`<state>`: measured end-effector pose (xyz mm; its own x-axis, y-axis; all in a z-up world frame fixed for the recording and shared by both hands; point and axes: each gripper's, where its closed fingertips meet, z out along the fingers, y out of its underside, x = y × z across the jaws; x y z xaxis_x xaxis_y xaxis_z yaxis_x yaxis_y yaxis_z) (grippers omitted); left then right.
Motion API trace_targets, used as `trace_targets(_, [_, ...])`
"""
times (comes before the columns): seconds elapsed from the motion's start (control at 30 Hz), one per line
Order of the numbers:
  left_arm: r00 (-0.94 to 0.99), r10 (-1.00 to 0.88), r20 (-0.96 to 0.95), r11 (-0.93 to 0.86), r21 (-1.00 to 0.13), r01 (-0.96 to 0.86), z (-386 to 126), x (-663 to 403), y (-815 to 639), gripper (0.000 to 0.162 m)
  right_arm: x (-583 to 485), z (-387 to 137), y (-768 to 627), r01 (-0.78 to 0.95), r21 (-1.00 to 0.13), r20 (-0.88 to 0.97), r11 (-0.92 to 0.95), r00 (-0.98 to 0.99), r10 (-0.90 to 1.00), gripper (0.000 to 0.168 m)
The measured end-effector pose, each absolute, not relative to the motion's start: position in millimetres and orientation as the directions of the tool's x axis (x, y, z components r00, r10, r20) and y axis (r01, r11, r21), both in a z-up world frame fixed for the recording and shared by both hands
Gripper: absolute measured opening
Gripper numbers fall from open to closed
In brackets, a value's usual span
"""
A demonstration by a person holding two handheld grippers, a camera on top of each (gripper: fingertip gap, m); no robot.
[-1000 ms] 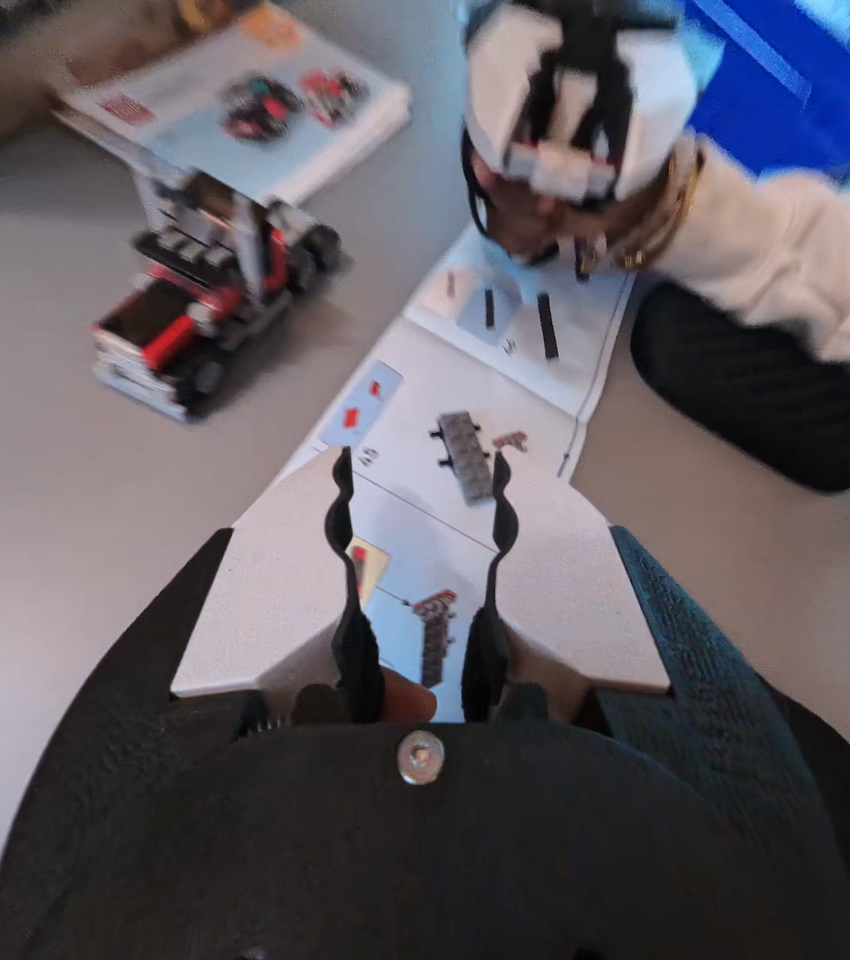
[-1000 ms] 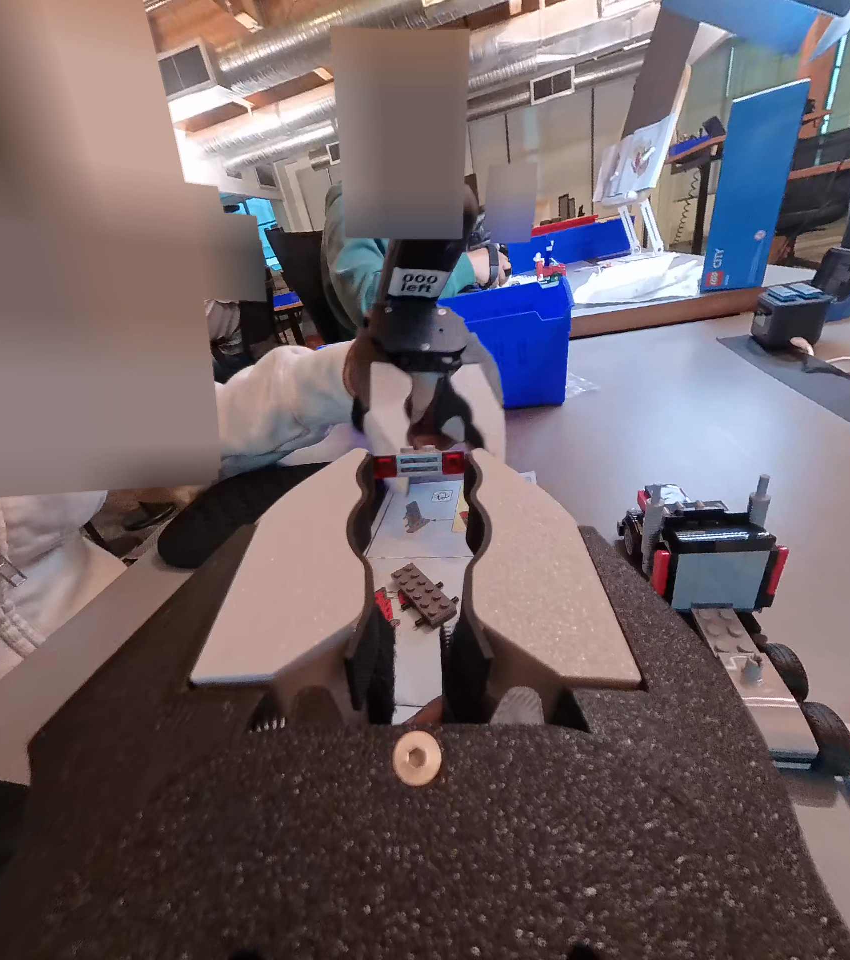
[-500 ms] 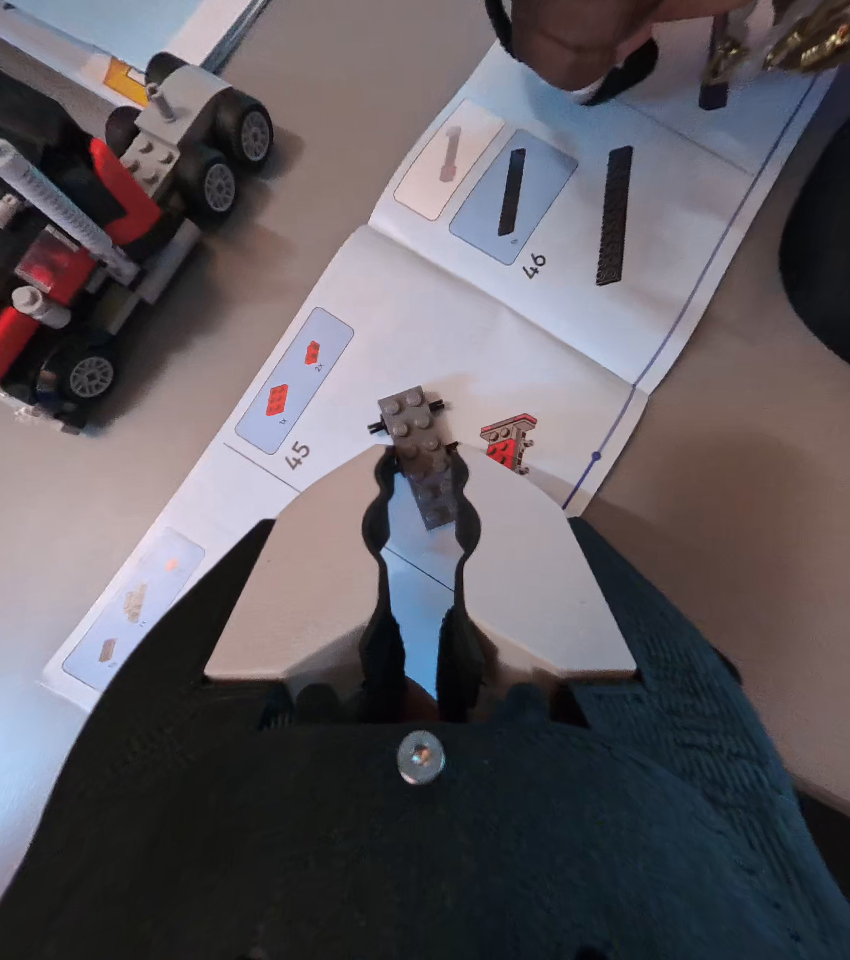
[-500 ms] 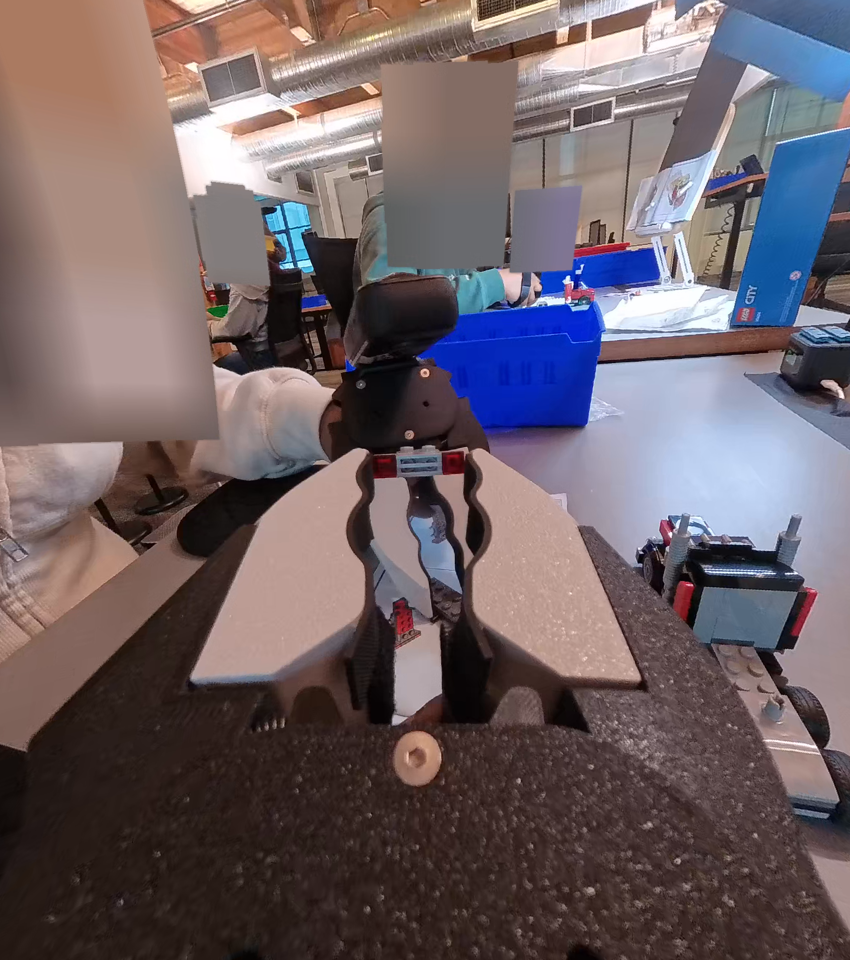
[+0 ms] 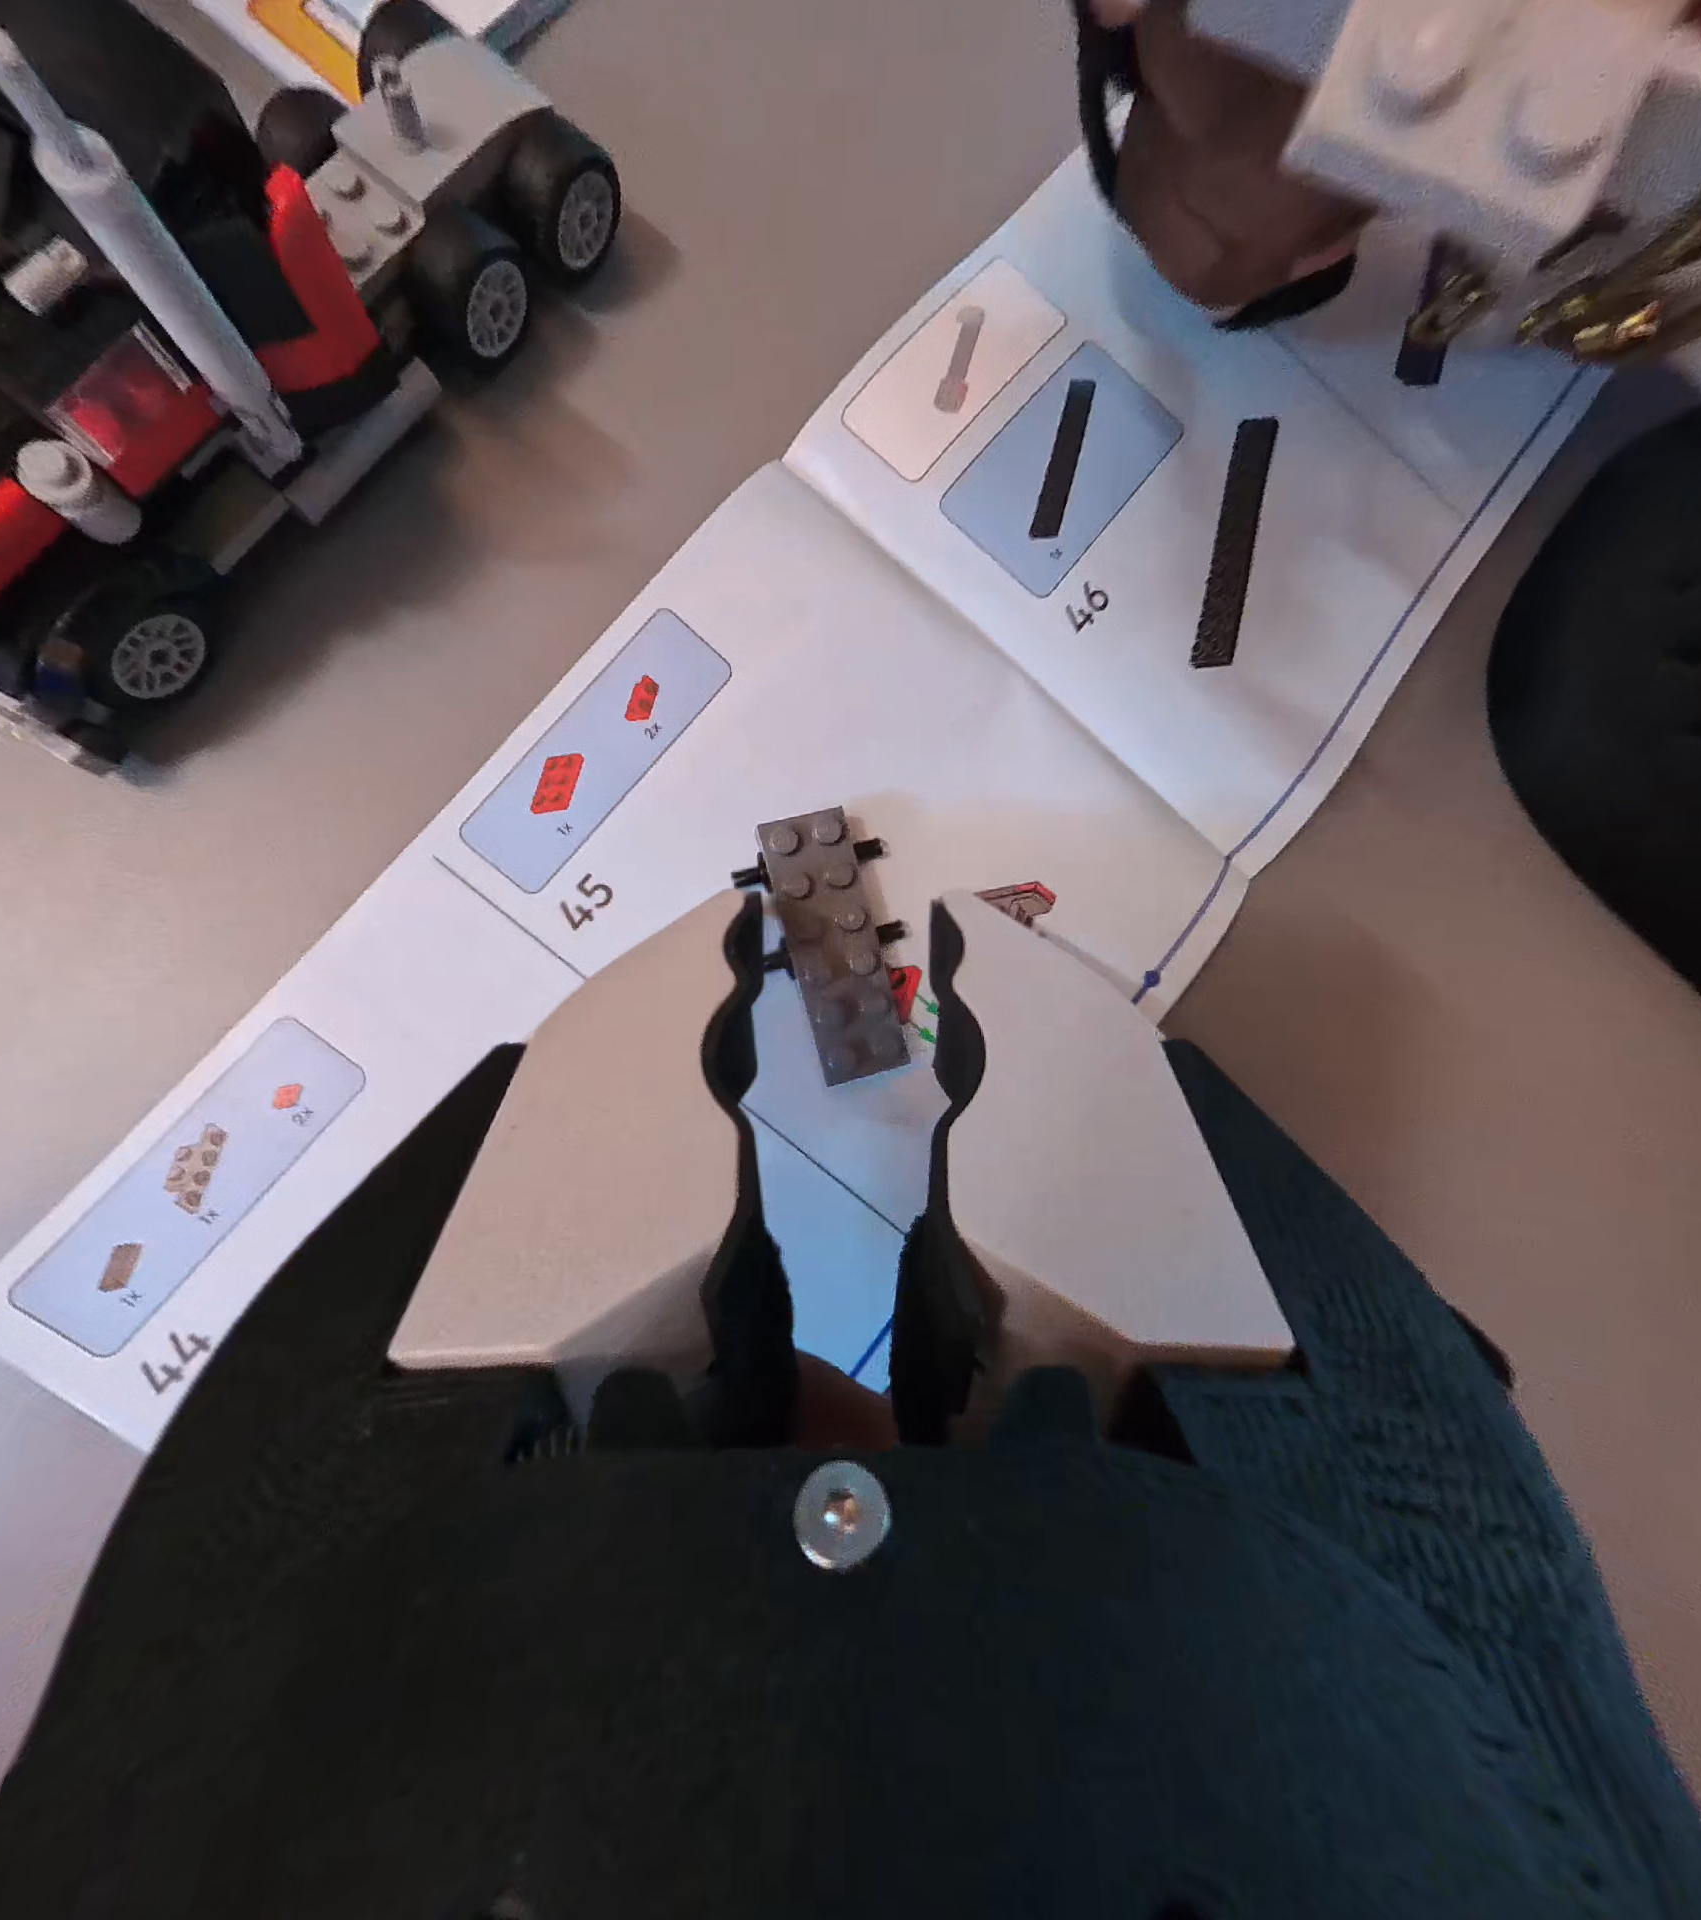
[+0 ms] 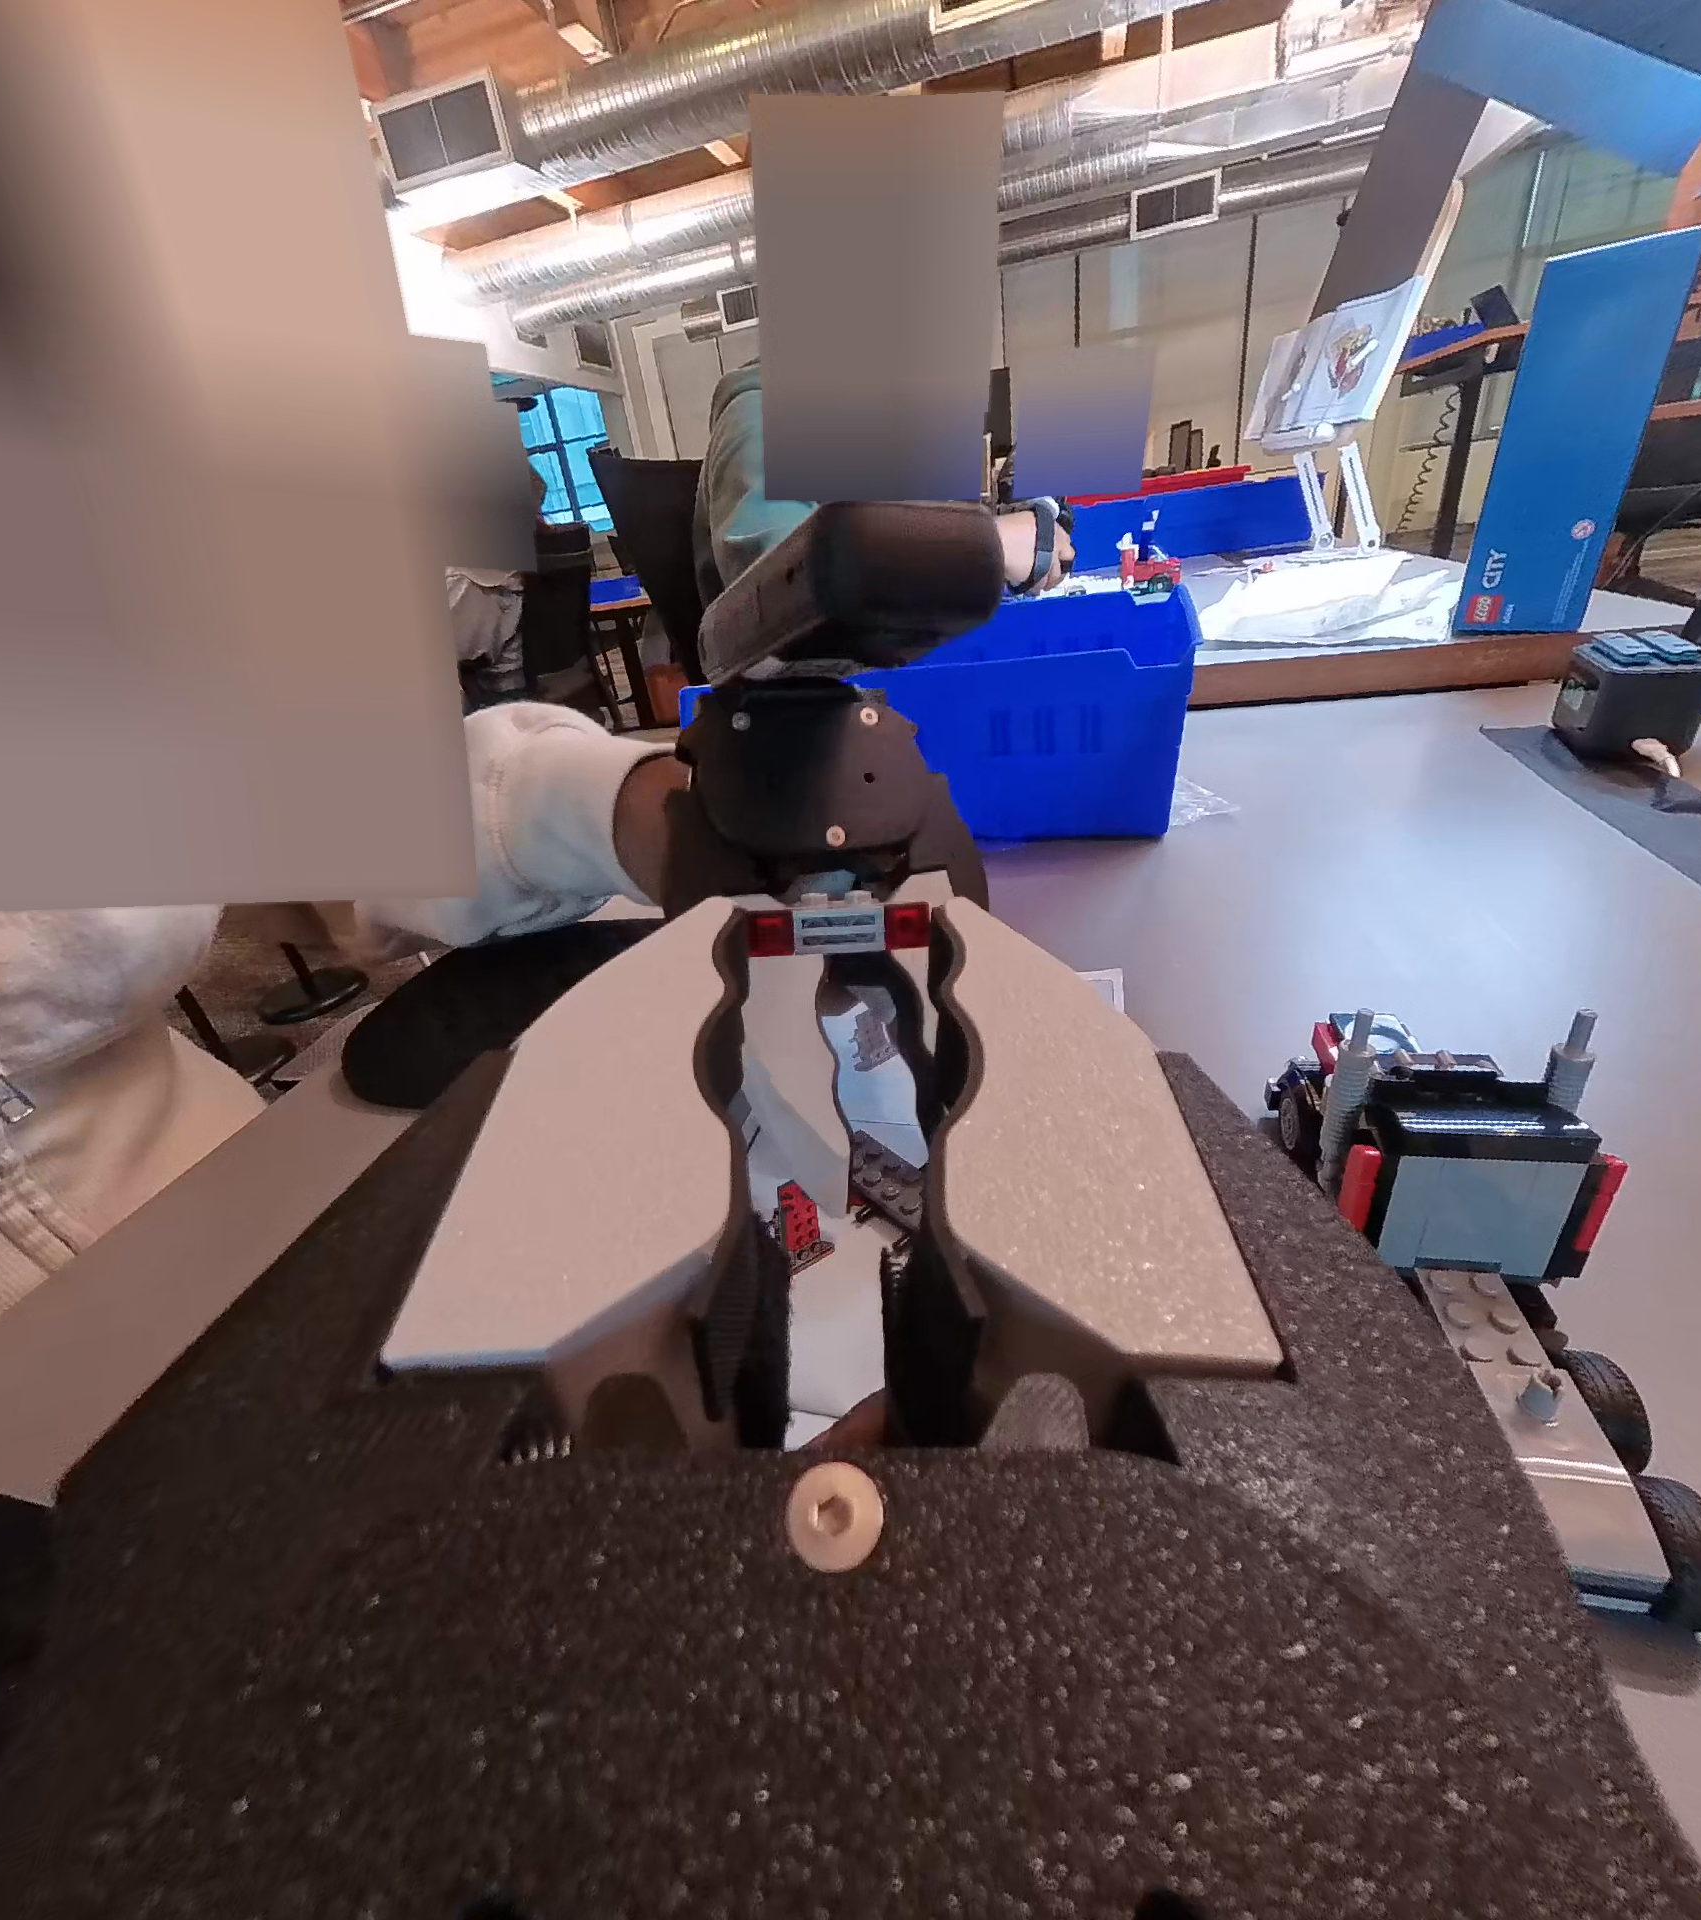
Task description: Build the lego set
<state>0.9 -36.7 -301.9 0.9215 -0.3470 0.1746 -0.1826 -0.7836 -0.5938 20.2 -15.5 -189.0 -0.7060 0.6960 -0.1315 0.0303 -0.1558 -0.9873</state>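
Grey axle plate lies on a printed instruction booklet, between the released left gripper fingers. Right gripper is grasping a small red-and-grey piece. Blue branded box stands across the counter.

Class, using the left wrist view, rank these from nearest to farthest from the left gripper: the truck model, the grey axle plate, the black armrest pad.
1. Grey axle plate: between the left gripper's fingertips.
2. Black armrest pad: to the right.
3. Truck model: upper left.
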Motion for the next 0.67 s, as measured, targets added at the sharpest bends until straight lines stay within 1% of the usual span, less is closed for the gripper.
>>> trace_targets(0.13, [0.943,-0.320,0.088,-0.784,-0.583,-0.212,-307,-6,-35,0.019,22,-187,-16,0.020,-0.986,-0.128,-0.163,-0.716,0.686,0.033])
trace_targets(0.23, [0.922,-0.382,0.068,-0.750,-0.605,-0.266,-307,-6,-34,0.018,24,-189,-21,0.037,-0.987,-0.131,-0.154,-0.737,0.663,0.033])
trace_targets(0.33, [0.851,-0.510,0.126,-0.658,-0.694,-0.292,-295,4,-33,0.017,25,-196,-25,0.064,-0.992,-0.122,-0.112,-0.745,0.655,0.033])
trace_targets(0.4, [0.797,-0.572,0.195,-0.595,-0.767,-0.240,-276,11,-34,0.017,25,-200,-27,0.075,-0.994,-0.107,-0.077,-0.748,0.655,0.033])
trace_targets(0.47, [0.765,-0.602,0.230,-0.548,-0.816,-0.185,-259,12,-33,0.017,25,-201,-29,0.087,-0.994,-0.104,-0.059,-0.742,0.663,0.033])
trace_targets(0.67, [0.727,-0.652,0.215,-0.435,-0.891,-0.126,-240,19,-33,0.016,20,-208,-28,0.174,-0.985,-0.132,-0.010,-0.707,0.695,0.033])
